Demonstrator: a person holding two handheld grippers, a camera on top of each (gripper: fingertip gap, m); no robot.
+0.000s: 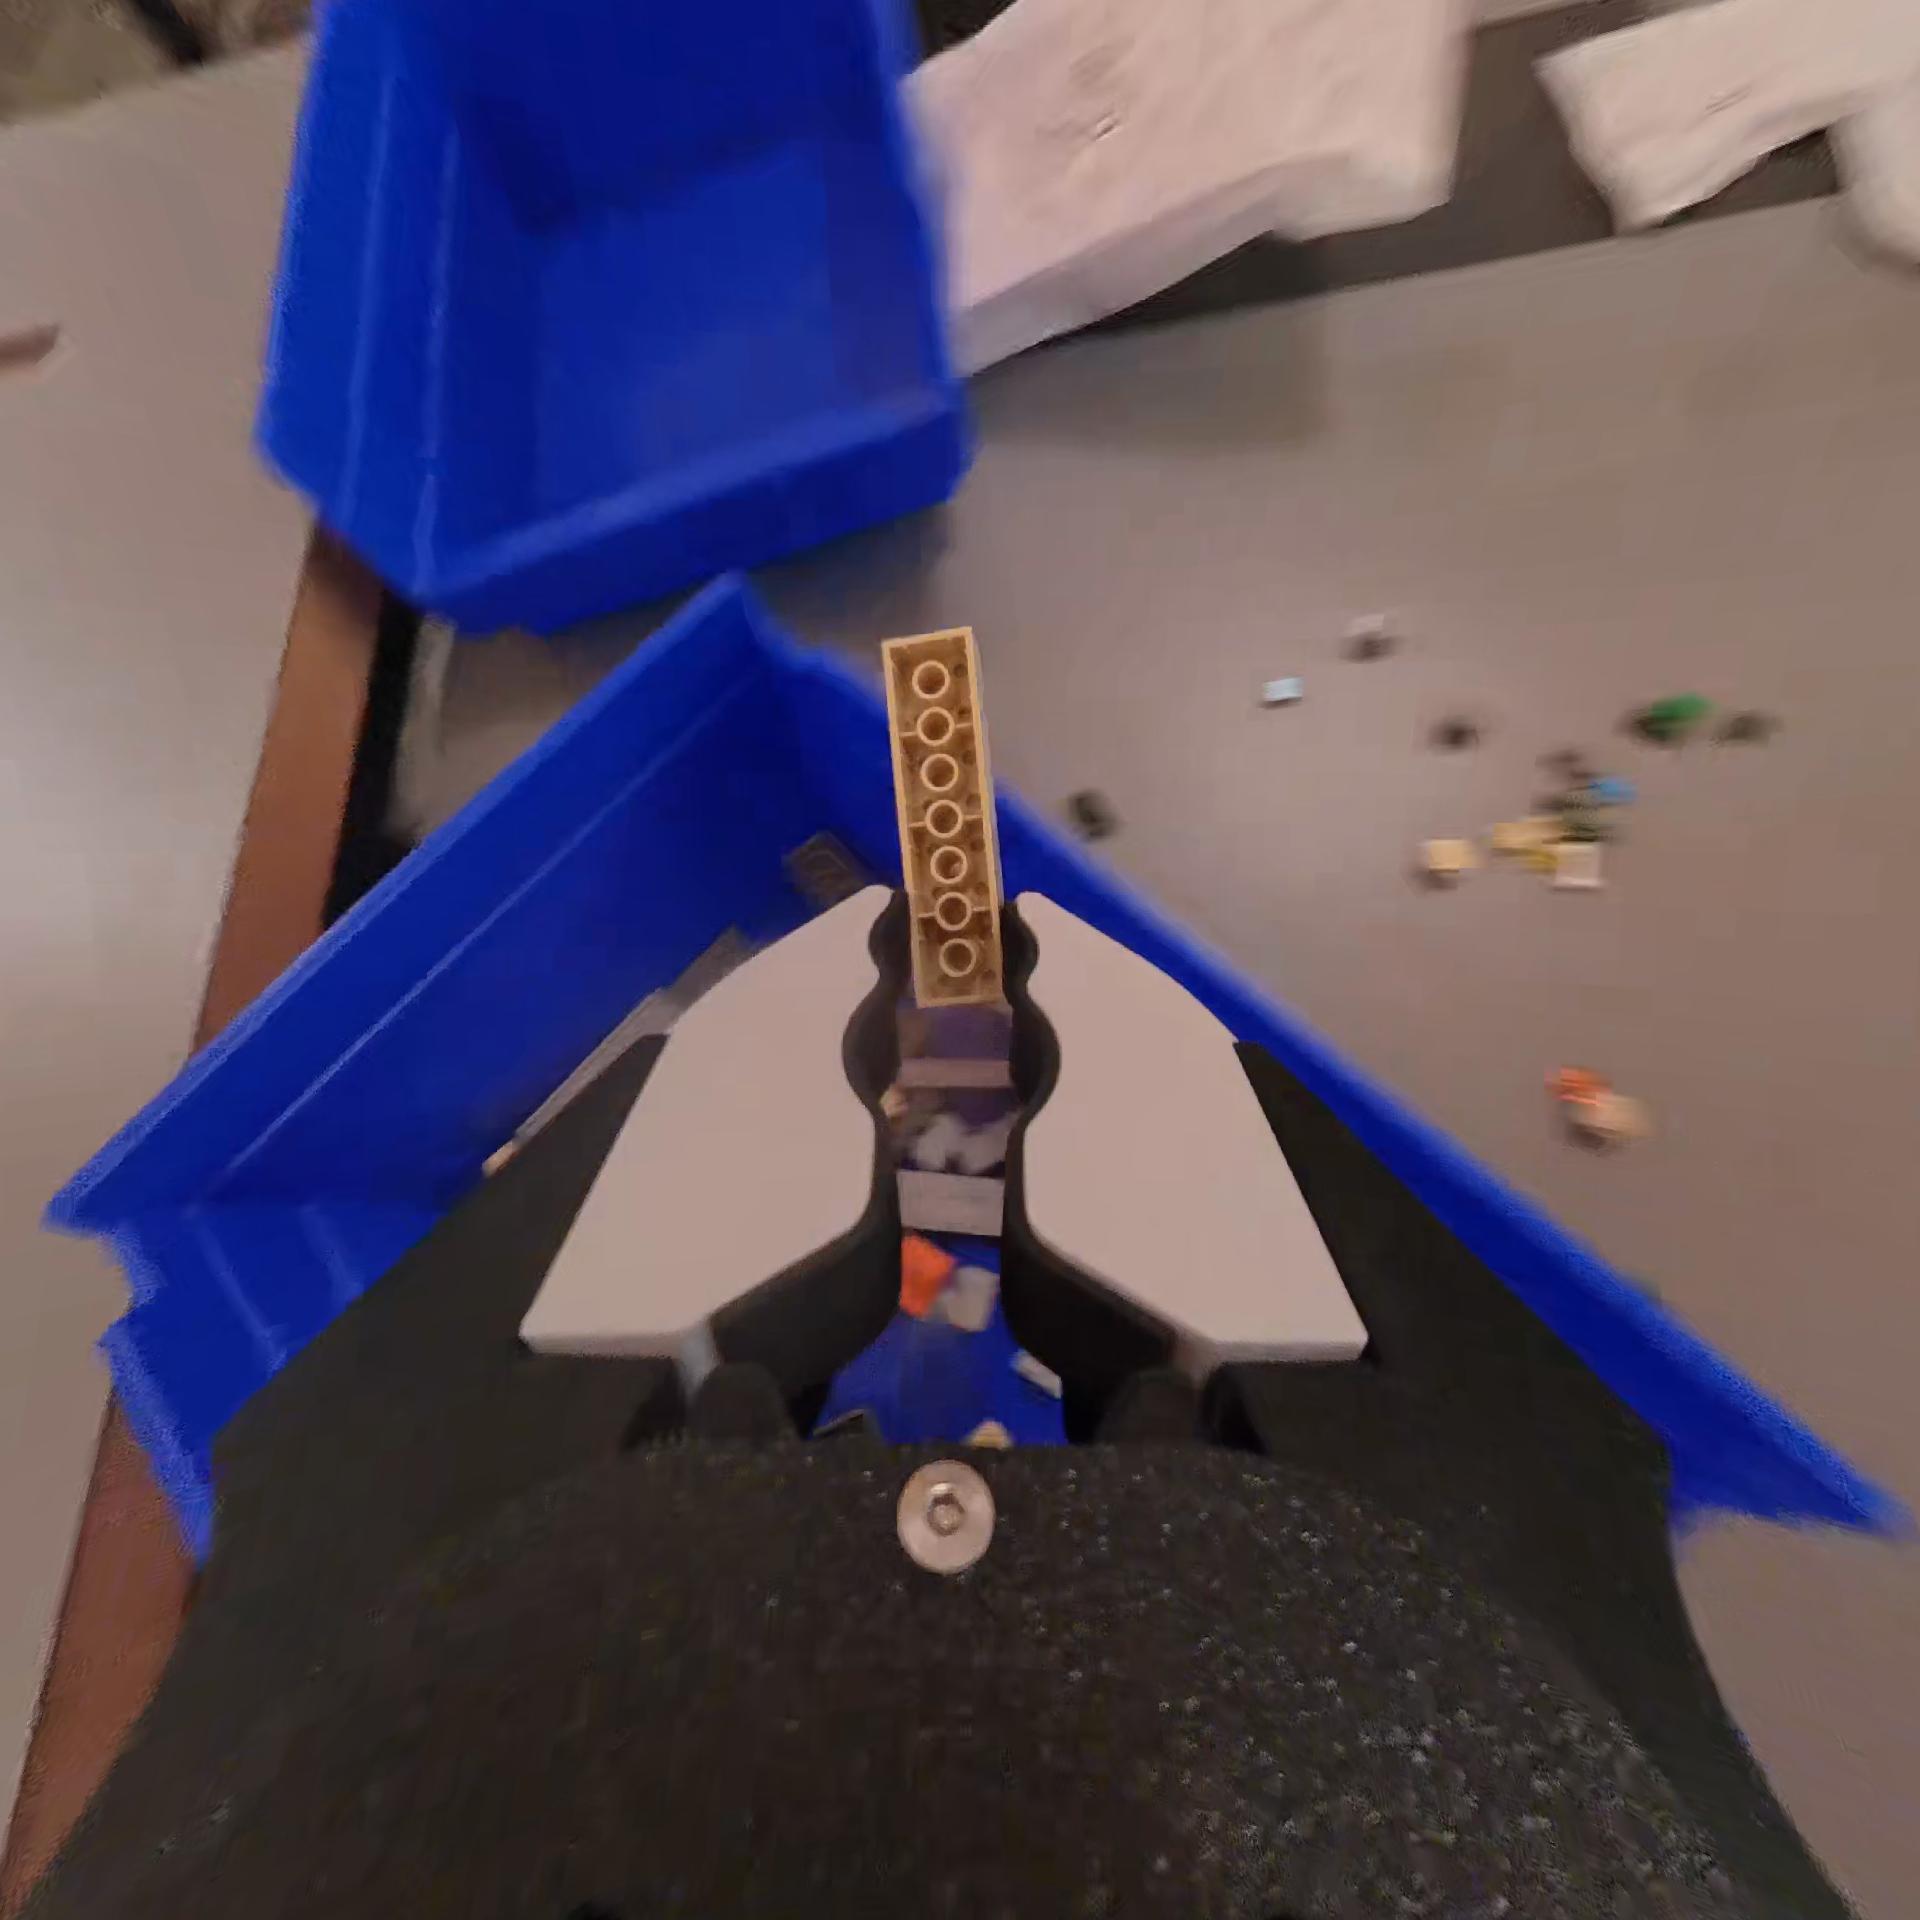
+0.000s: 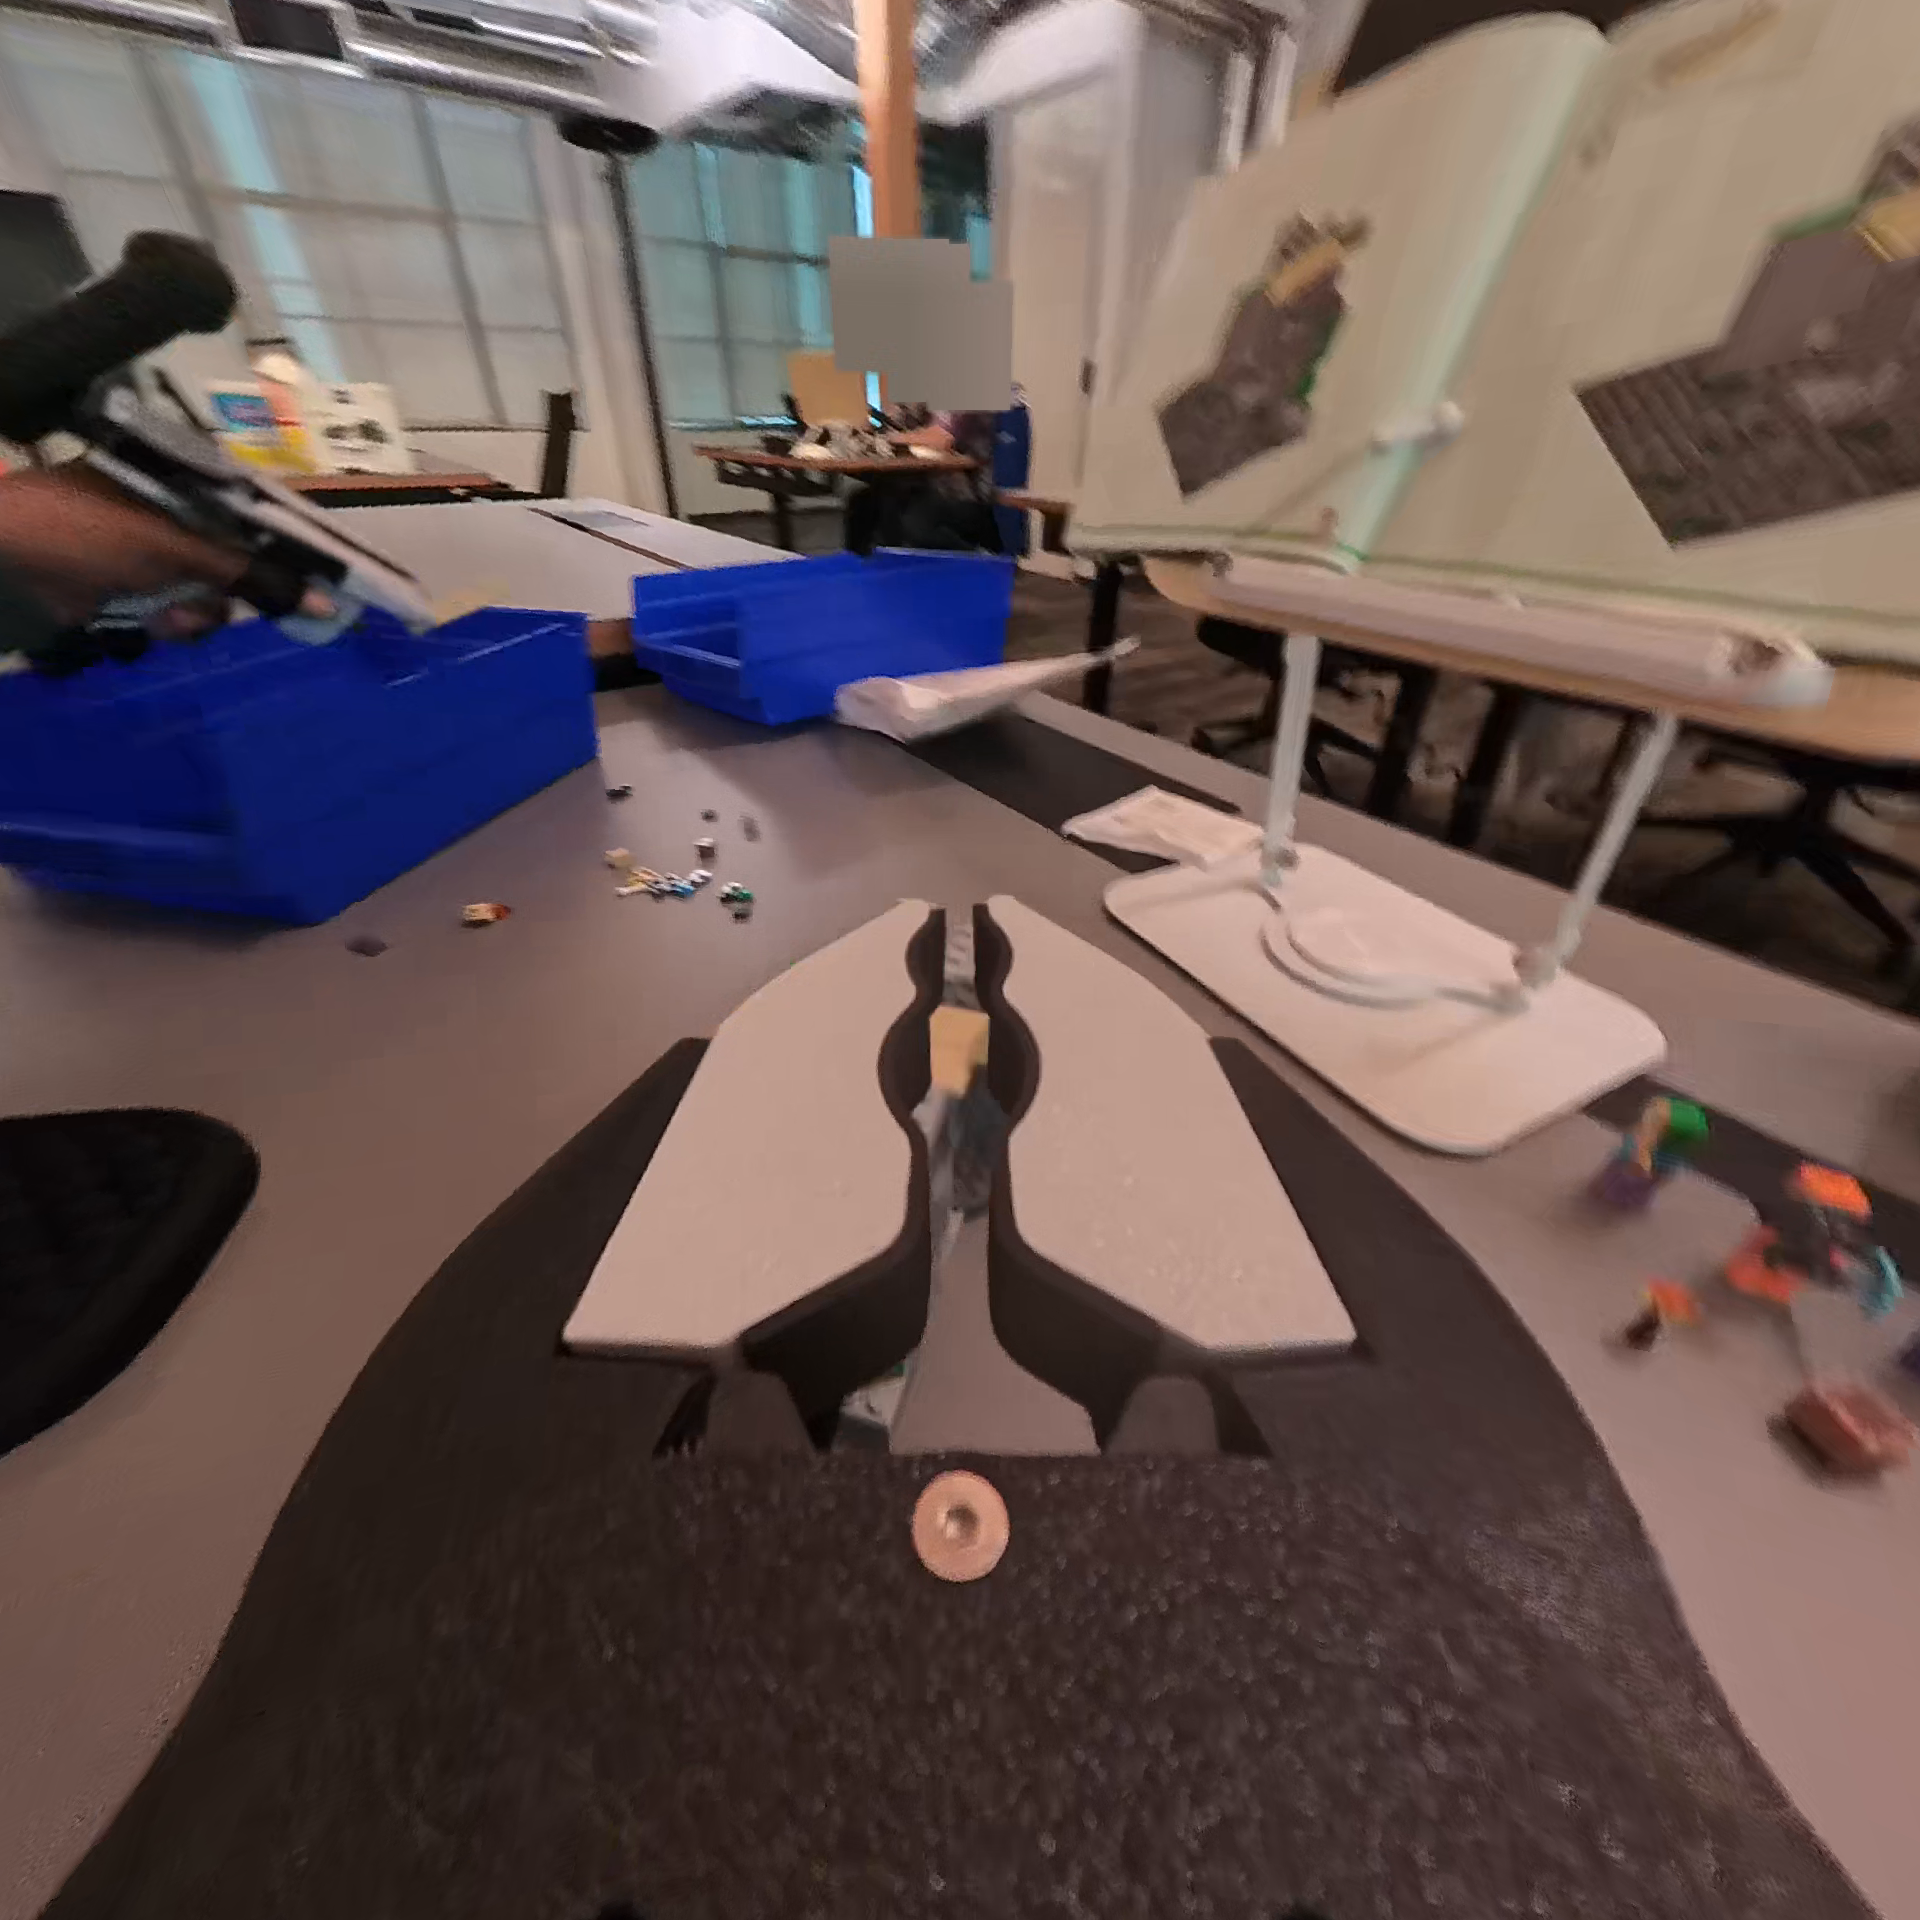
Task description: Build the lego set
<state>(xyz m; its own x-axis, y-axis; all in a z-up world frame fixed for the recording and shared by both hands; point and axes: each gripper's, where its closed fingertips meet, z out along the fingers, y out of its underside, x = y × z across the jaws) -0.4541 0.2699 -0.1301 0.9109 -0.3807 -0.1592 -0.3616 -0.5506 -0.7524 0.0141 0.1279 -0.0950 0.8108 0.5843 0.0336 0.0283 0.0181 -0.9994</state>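
1. Overhead, the left gripper (image 1: 954, 940) clamps the near end of a long tan lego plate (image 1: 945, 816), its underside of round sockets facing the camera and its far end pointing away over the near blue bin (image 1: 582, 883)

2. Beneath the fingers, that bin holds a jumble of loose pieces, among them an orange one (image 1: 923, 1276) and several pale ones, all too blurred to identify

3. Beyond it, a second blue bin (image 1: 613, 343) stands close behind on the grey table (image 1: 1351, 499), with white paper packets (image 1: 1174, 177) lying to its right

4. Scattered small bricks (image 1: 1538, 831) lie on the tabletop well to the right of the held plate

5. Meanwhile the right gripper (image 2: 961, 930) is nearly closed on a thin, partly built lego assembly (image 2: 958, 1081), a tan piece showing between the fingers with grey and dark blue parts behind it; its full shape cannot be made out

6. From the right wrist view, the left gripper (image 2: 421, 613) reaches over the near blue bin (image 2: 312, 758), held by a person's hand (image 2: 94, 561)

7. An open instruction booklet (image 2: 1455, 343) rests on a white stand (image 2: 1382, 997) at right, with colourful lego builds (image 2: 1787, 1236) on the table beside its base
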